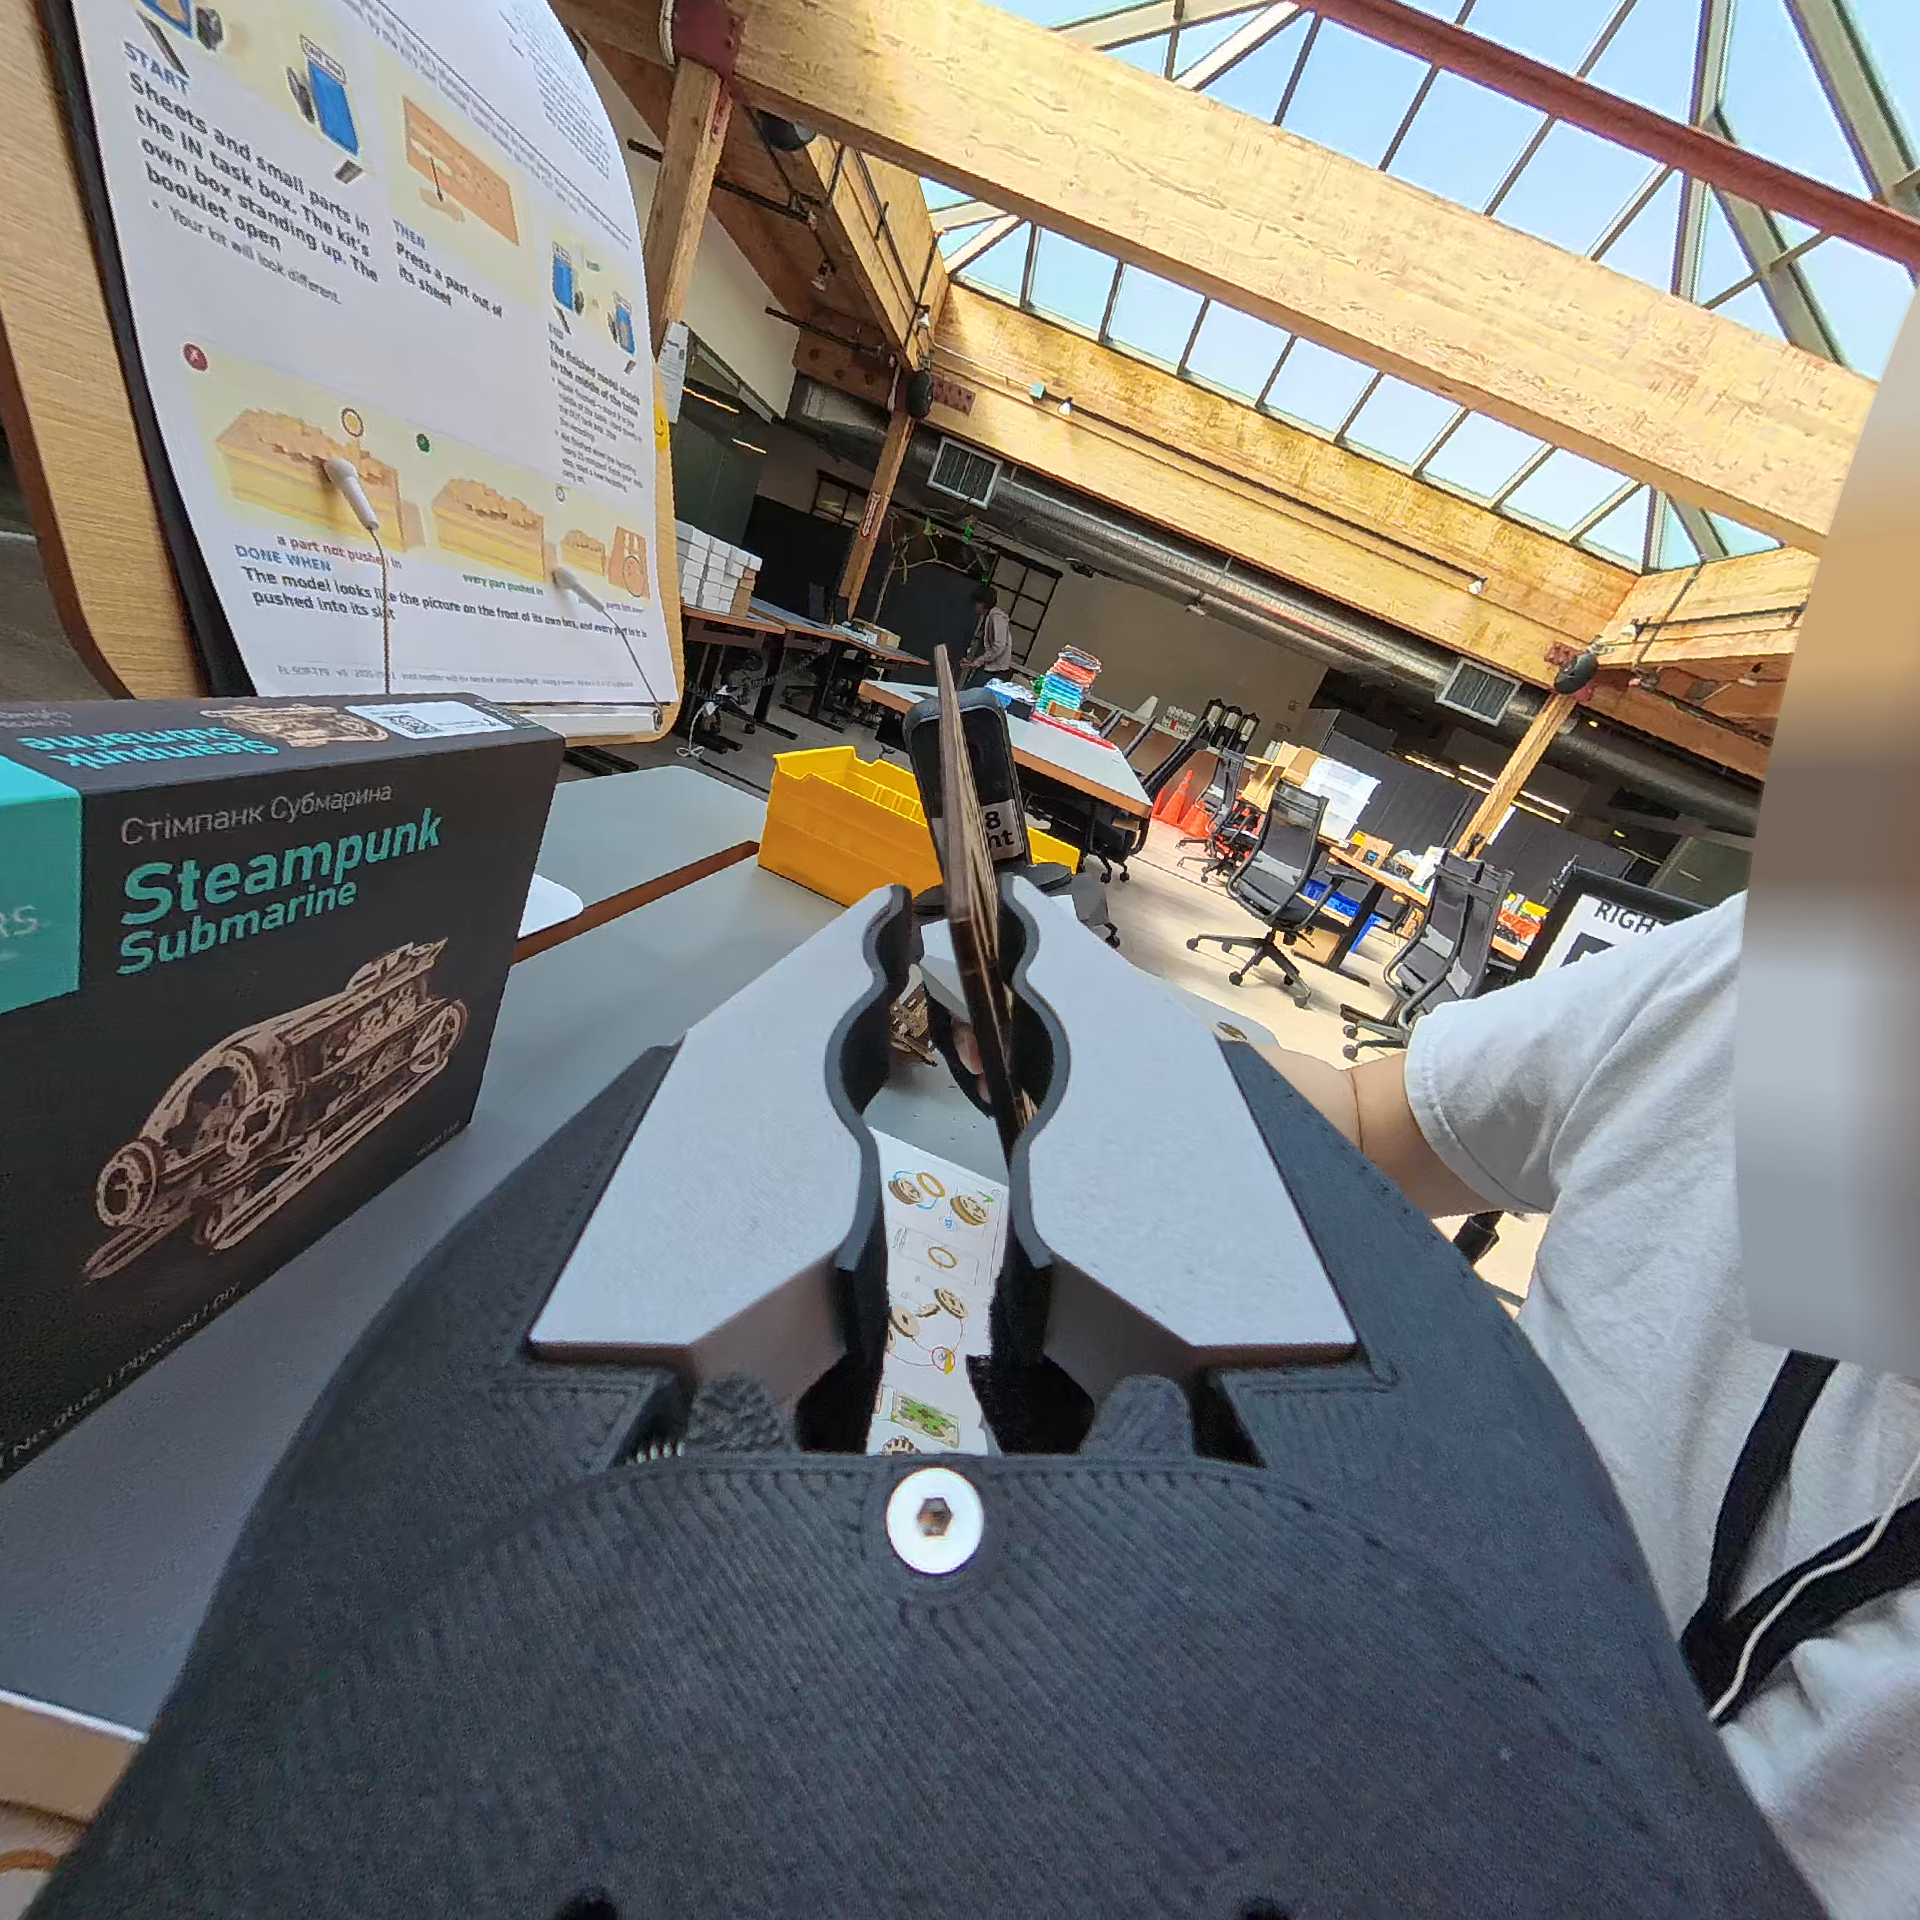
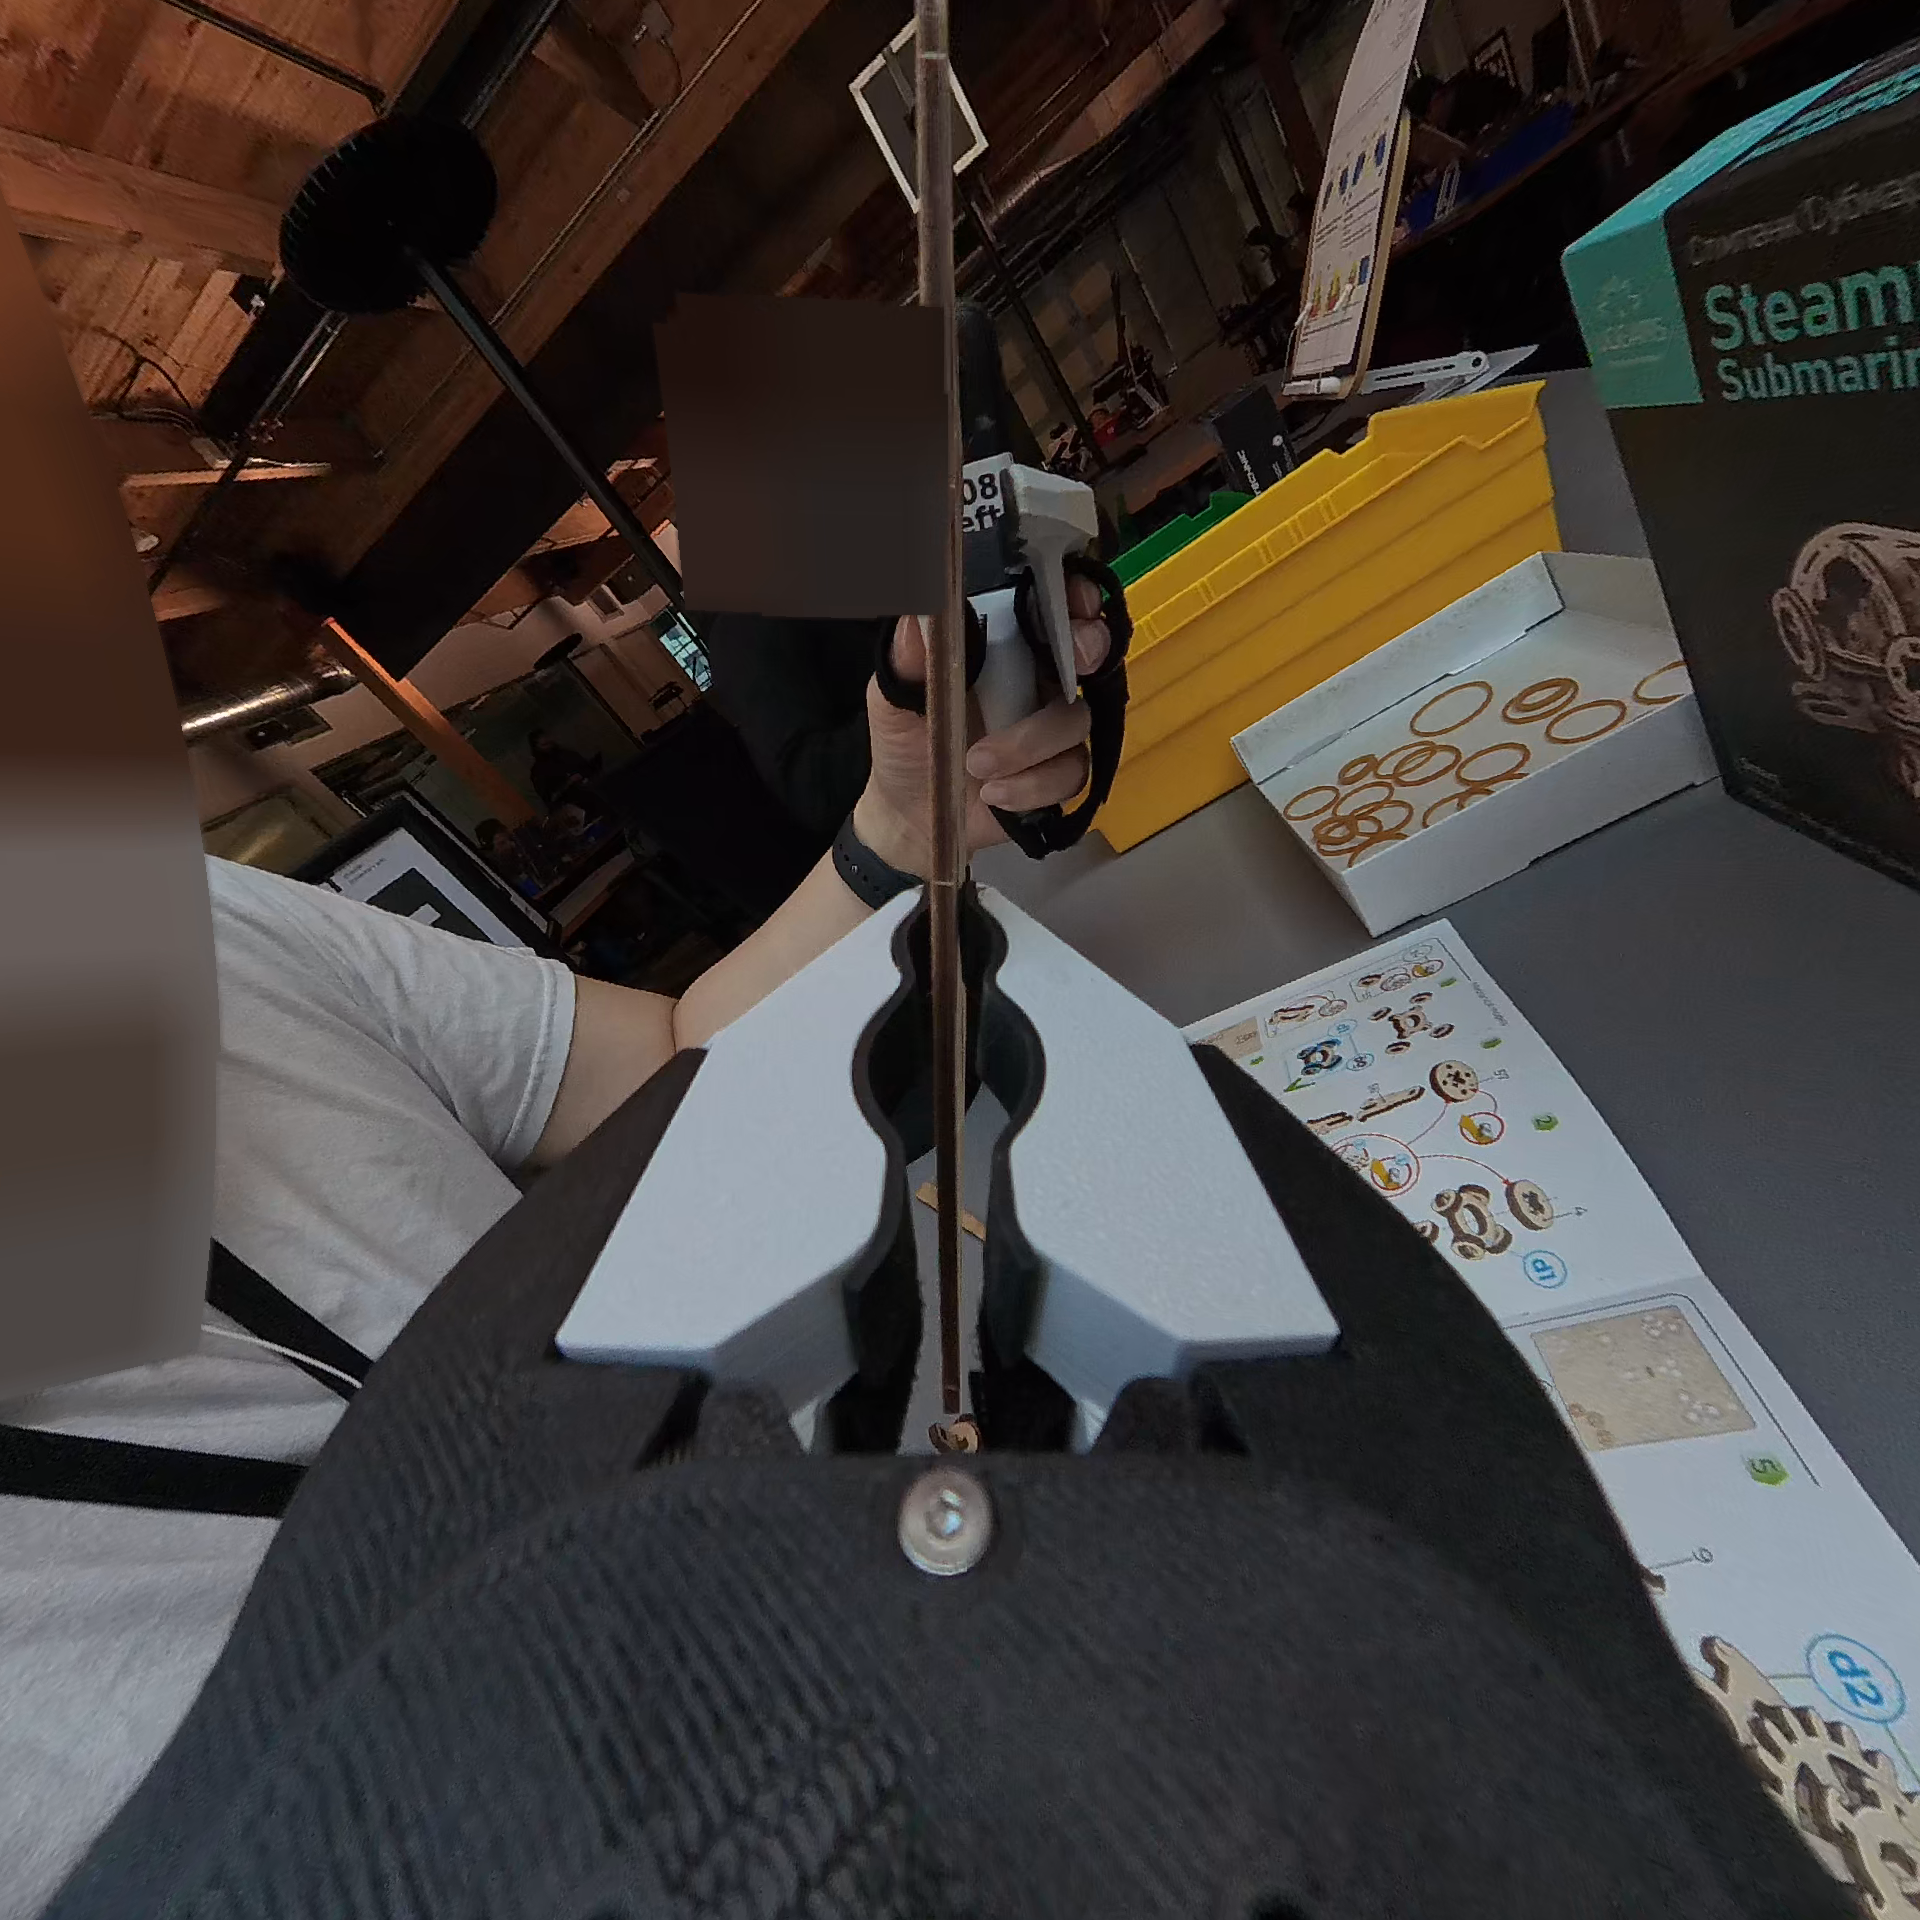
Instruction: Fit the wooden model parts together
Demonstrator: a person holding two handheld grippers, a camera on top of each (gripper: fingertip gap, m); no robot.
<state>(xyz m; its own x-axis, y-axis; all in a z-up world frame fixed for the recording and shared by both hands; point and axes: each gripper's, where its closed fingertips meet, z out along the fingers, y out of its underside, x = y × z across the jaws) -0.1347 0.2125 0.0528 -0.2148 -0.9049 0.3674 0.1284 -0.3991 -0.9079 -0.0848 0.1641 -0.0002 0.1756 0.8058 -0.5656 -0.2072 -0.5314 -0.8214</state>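
A thin wooden sheet [image 1: 961, 810] of model parts is held in the air, edge-on to both cameras. My left gripper [image 1: 956, 904] is shut on one end of it; the sheet leans against the right-hand finger. My right gripper [image 2: 948, 909] is shut on the other end of the sheet [image 2: 938, 520]. The two grippers face each other: the right one shows behind the sheet in the left wrist view [image 1: 992, 769], and the left one, in a hand, shows in the right wrist view [image 2: 1044, 582]. A small wooden part [image 1: 914, 1023] lies on the table below my left fingers.
The dark kit box [image 1: 239, 987] [image 2: 1787, 468] stands on the grey table. An open instruction booklet [image 2: 1455, 1143] lies beneath the grippers. A white tray [image 2: 1299, 868] holds several wooden rings. A yellow bin [image 1: 842, 821] [image 2: 1330, 582] sits behind it. An instruction board [image 1: 364, 312] stands at the left. The person's arm and white shirt [image 1: 1621, 1091] are close. The gap from one gripper's tips to the other's is roughly 10 cm.
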